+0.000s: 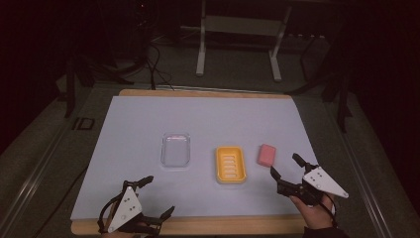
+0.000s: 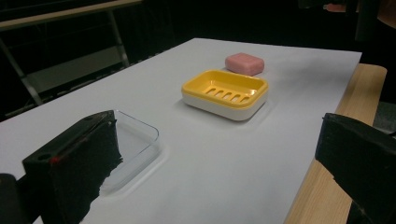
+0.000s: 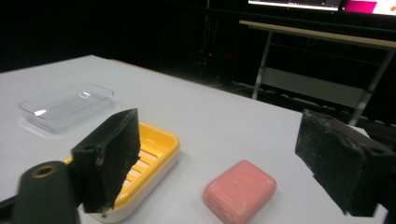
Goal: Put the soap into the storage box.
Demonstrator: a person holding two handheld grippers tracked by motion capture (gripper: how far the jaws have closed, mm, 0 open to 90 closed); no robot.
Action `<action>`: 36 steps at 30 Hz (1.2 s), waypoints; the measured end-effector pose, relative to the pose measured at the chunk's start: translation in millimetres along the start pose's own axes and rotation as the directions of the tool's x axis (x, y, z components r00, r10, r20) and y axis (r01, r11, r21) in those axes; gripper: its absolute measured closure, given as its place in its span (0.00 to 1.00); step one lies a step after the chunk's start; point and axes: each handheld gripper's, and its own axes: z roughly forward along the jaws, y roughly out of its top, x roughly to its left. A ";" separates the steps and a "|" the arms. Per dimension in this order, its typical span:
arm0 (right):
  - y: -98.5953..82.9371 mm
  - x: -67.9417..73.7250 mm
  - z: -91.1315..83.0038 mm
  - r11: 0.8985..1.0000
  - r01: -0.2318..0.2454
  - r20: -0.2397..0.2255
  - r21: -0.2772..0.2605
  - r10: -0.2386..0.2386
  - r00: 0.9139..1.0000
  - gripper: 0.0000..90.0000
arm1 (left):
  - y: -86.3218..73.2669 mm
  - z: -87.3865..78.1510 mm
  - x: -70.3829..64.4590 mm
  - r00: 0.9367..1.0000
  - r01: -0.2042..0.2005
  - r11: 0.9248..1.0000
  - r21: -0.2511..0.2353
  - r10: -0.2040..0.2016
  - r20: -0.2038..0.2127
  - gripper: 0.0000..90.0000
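**A:** Dark room all around, with a white-covered surface (image 1: 148, 124) on a wooden top and some metal stands behind it. From the high view what's laid out?

**B:** Three things in a row: a clear plastic dish (image 1: 176, 150) left of centre, a yellow soap dish (image 1: 231, 164) beside it, and a pink soap bar (image 1: 267, 154) just right of that, not touching. The left gripper (image 1: 159, 196) sits at the near edge, jaws spread wide, nothing in them. The right gripper (image 1: 286, 165) is held in a hand (image 1: 314, 208), also wide, with the soap just beyond its tips.

**A:** And the left gripper view?

**B:** Jaws far apart, empty. The clear dish (image 2: 135, 149) is right by one jaw, the yellow soap dish (image 2: 226, 93) farther out, and the soap (image 2: 244, 63) behind it.

**A:** Right gripper view?

**B:** Jaws wide again, with the soap bar (image 3: 239, 190) lying flat on the surface between them, untouched. The yellow dish (image 3: 152, 158) is just beside it and the clear dish (image 3: 67, 106) farther back.
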 end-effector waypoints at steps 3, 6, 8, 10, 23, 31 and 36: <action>0.9 0.4 0.2 1.000 -0.006 -0.023 -0.004 0.006 1.000 0.14 | -0.1 0.0 -0.2 1.000 -0.001 1.000 0.001 0.001 0.001 0.00; 1.7 2.8 1.7 1.000 0.005 -0.034 -0.001 -0.006 0.999 0.14 | -0.2 0.1 -0.3 1.000 -0.001 1.000 0.002 0.001 0.003 0.00; 2.5 4.0 3.2 1.000 -0.002 -0.049 0.002 0.002 0.999 0.14 | -0.2 0.0 -0.3 1.000 -0.001 1.000 0.002 0.001 0.003 0.00; 4.4 4.6 5.2 1.000 0.000 -0.050 0.013 0.001 0.999 0.14 | -0.2 -0.1 -0.3 1.000 0.000 1.000 0.000 0.000 0.003 0.00; 10.8 2.8 12.3 0.990 0.040 -0.160 0.133 -0.018 0.987 0.14 | -0.6 0.4 -0.8 1.000 0.000 1.000 0.009 0.000 0.002 0.00; 5.3 -0.4 25.2 0.923 0.097 -0.194 0.372 -0.025 0.981 0.15 | -1.1 1.1 -0.4 1.000 0.000 1.000 0.015 0.000 0.000 0.00; 1.3 -3.2 30.1 0.852 0.083 -0.187 0.516 0.017 0.982 0.15 | -1.2 1.5 -0.4 1.000 0.000 1.000 0.017 0.000 0.000 0.00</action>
